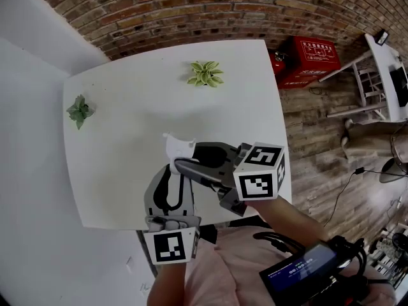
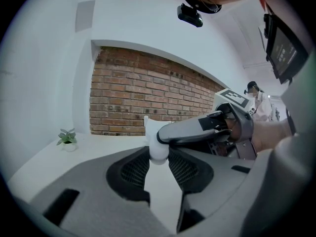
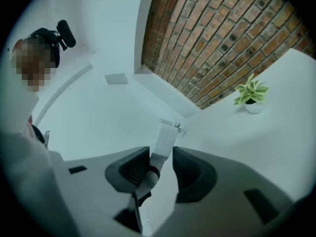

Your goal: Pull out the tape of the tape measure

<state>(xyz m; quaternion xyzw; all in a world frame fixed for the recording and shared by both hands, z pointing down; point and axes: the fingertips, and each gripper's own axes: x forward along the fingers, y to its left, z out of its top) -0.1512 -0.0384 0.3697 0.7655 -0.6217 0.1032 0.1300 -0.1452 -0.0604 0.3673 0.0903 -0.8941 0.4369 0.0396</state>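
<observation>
left plant [image 1: 80, 110] and far plant [image 1: 205, 73] border open tabletop [image 1: 121, 164].

Lower half of the white tape measure [image 1: 179, 149] behind the right tongs [image 1: 185, 166], its tape end [image 3: 180, 129] tiny, indistinct

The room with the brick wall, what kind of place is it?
Probably an office or workroom: a white table with a small potted plant, a brick wall, and a second desk on the wood floor.
</observation>
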